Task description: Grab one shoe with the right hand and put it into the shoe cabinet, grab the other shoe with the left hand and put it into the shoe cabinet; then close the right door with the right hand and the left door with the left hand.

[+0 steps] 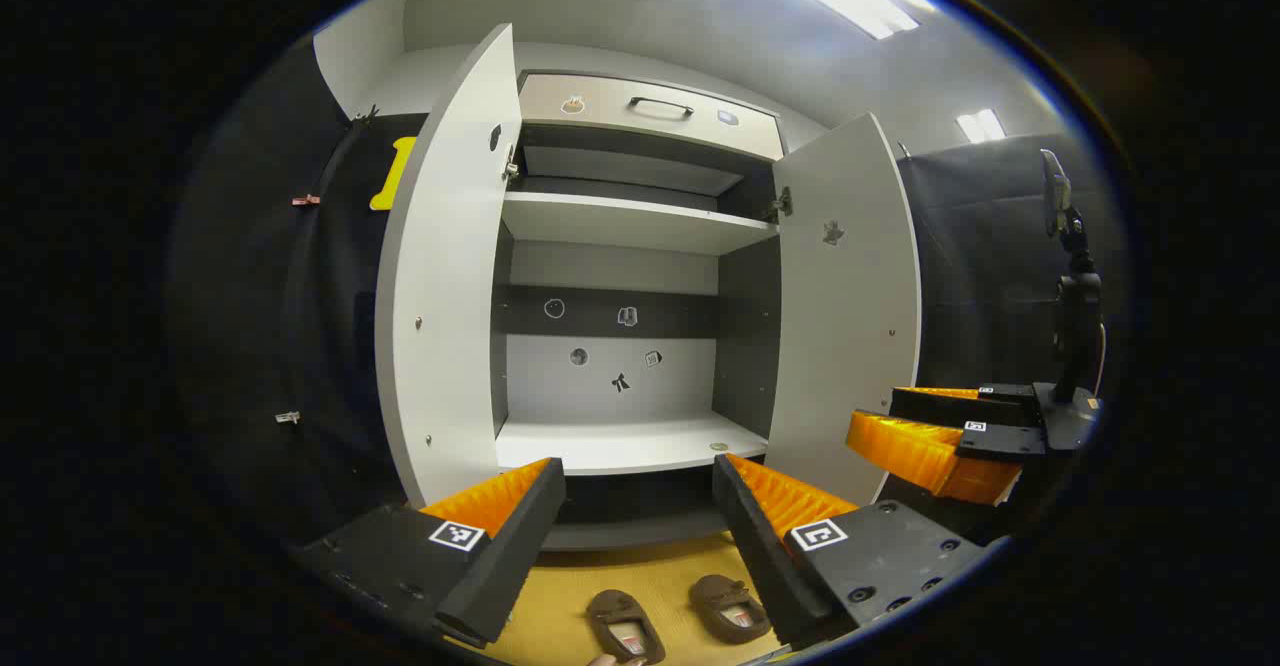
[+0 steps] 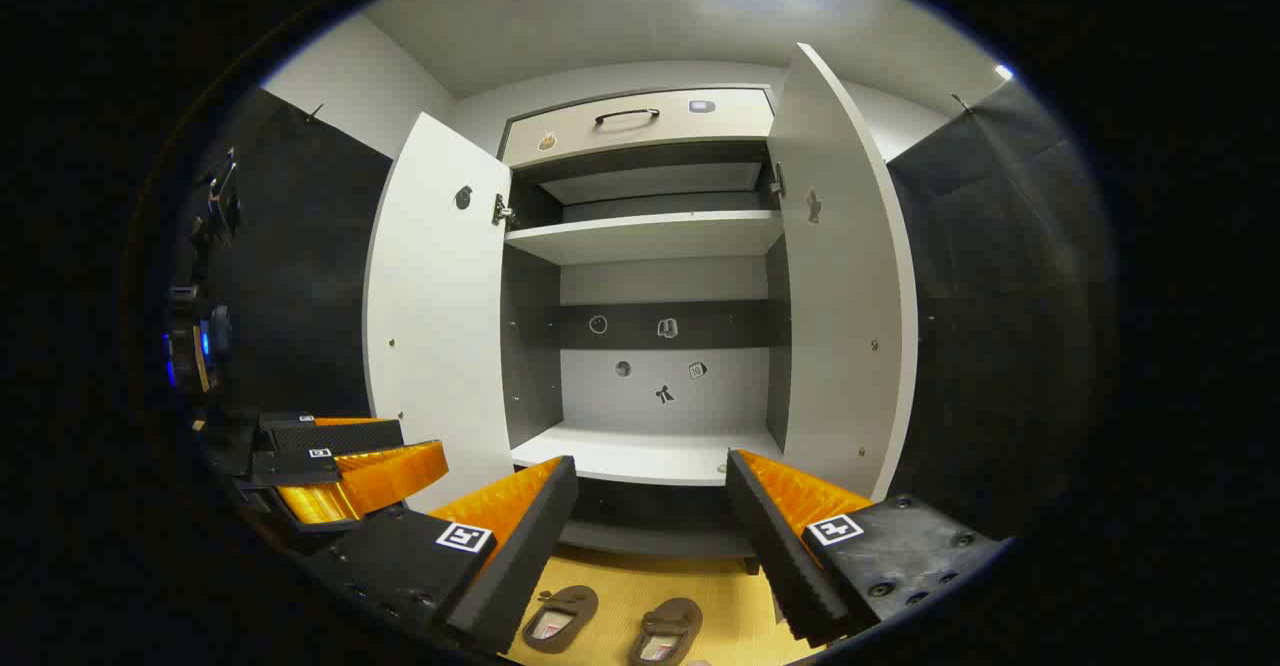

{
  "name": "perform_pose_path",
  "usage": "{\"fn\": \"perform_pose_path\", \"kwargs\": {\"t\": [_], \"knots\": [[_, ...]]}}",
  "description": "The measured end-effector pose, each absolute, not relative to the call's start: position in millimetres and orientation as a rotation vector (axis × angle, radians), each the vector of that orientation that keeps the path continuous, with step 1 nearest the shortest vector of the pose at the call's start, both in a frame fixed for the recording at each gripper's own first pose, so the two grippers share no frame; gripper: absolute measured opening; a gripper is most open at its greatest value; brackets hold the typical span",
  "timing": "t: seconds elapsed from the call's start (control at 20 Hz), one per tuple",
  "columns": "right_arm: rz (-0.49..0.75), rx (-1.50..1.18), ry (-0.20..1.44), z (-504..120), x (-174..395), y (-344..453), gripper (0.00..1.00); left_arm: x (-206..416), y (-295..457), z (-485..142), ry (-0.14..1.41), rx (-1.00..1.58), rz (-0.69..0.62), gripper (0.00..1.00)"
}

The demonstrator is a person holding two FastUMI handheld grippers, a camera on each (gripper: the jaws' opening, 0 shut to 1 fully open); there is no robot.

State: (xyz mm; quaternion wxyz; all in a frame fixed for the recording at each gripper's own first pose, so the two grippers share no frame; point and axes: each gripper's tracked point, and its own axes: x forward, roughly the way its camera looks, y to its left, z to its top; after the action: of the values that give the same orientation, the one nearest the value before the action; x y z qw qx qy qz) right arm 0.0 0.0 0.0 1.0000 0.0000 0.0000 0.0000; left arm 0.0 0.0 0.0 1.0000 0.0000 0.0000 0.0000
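Two brown shoes lie side by side on the yellow floor in front of the cabinet: one (image 1: pixel 624 626) on the left, the other (image 1: pixel 730 608) on the right. The right gripper view shows the same pair (image 2: pixel 561 618) (image 2: pixel 666 631). The grey shoe cabinet (image 1: pixel 630 443) stands with its left door (image 1: pixel 445 276) and right door (image 1: pixel 845 306) swung wide. My left gripper (image 1: pixel 640 526) hangs open above the shoes, nothing between its fingers. My right gripper (image 2: pixel 650 536) is open too, also above the shoes. The right gripper (image 1: pixel 935 446) shows at the right of the left gripper view.
A drawer with a dark handle (image 1: pixel 660 106) tops the cabinet, and an upper shelf (image 1: pixel 635 224) sits below it. A stand with a device (image 1: pixel 1075 306) rises at the right. Black cloth walls flank the cabinet.
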Motion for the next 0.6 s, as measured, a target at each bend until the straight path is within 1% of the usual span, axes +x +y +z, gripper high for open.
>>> {"fn": "perform_pose_path", "kwargs": {"t": [0.6], "knots": [[-0.005,-0.018,0.031,-7.6,7.0,4.9,0.98,7.2,0.0,-2.9,0.01,0.012,-0.019,0.95]]}}
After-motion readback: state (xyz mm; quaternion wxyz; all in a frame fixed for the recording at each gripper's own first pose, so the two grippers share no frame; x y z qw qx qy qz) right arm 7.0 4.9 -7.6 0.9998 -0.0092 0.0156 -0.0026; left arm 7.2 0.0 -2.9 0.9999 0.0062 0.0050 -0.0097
